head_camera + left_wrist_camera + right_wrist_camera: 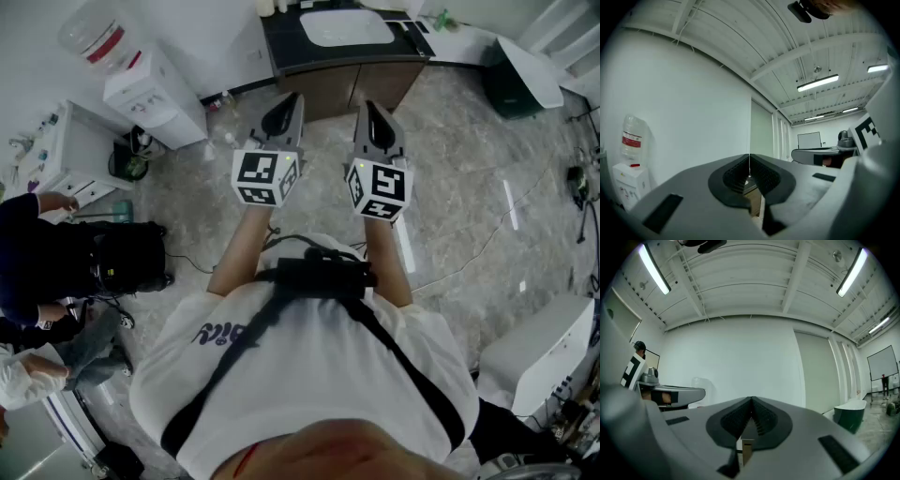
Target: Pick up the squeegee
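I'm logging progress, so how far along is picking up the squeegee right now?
Nothing looks done: no squeegee shows in any view. In hand: nothing; the left hand-held gripper and right hand-held gripper are both shut and empty, held level facing the sink cabinet. Left: find the squeegee, open one, grasp and lift it.

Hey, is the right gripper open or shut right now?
Shut. The right gripper shows its two jaws meeting at the tips in its own view, with nothing held between them.
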The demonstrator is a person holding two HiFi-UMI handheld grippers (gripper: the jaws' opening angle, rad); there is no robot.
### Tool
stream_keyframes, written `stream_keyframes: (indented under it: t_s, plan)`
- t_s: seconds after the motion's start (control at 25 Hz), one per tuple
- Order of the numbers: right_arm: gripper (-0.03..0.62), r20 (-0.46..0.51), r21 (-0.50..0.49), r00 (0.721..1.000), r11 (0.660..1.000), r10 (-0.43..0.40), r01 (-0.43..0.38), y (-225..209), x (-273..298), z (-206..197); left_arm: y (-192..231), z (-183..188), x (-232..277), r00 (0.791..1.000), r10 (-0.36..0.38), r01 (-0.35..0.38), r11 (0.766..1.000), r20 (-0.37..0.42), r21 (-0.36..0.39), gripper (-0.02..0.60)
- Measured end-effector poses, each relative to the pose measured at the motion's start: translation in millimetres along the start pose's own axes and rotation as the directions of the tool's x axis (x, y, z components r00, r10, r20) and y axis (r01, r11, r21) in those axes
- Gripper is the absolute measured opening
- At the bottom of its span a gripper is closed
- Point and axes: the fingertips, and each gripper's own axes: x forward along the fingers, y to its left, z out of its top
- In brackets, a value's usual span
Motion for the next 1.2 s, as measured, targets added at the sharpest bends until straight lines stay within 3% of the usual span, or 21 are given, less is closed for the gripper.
stream_keyframes:
  t_s: [0.2,0.4,0.56,0.68,0.84,0.96,1.08,1.2]
  plan:
    - [0.005,0.005,-0.007,1.000,1.000,-0.025,0.025,-37,-10,-4,-35,-10,27,0.999,-0.032,0.032,0.999,-0.009,-0.009,0.011]
    - [0.005,-0.013,0.013,0.991,0.991,-0.133,0.133,-101,-38,-23,-99,-33,62,0.989,-0.145,0.145,0.989,-0.037,-0.024,0.011]
    - [0.005,-0.032,0.023,0.972,0.972,-0.233,0.234,-150,-54,-30,-145,-47,95,0.966,-0.249,0.247,0.968,-0.068,-0.037,0.011]
    - [0.005,-0.036,0.037,0.940,0.939,-0.340,0.341,-191,-75,-31,-188,-51,120,0.933,-0.353,0.351,0.935,-0.073,-0.043,0.011]
    - [0.005,-0.049,0.026,0.870,0.870,-0.490,0.492,-242,-106,-36,-248,-57,157,0.858,-0.508,0.504,0.861,-0.067,-0.069,0.011]
    - [0.005,-0.059,0.021,0.806,0.806,-0.589,0.591,-283,-122,-41,-293,-65,189,0.786,-0.614,0.609,0.789,-0.067,-0.081,0.011]
    - [0.005,-0.051,0.023,0.723,0.723,-0.689,0.691,-326,-133,-39,-339,-67,223,0.694,-0.717,0.712,0.697,-0.067,-0.084,0.011]
    - [0.005,-0.022,0.013,0.615,0.615,-0.788,0.789,-357,-149,-27,-384,-61,247,0.573,-0.818,0.813,0.575,-0.048,-0.089,0.011]
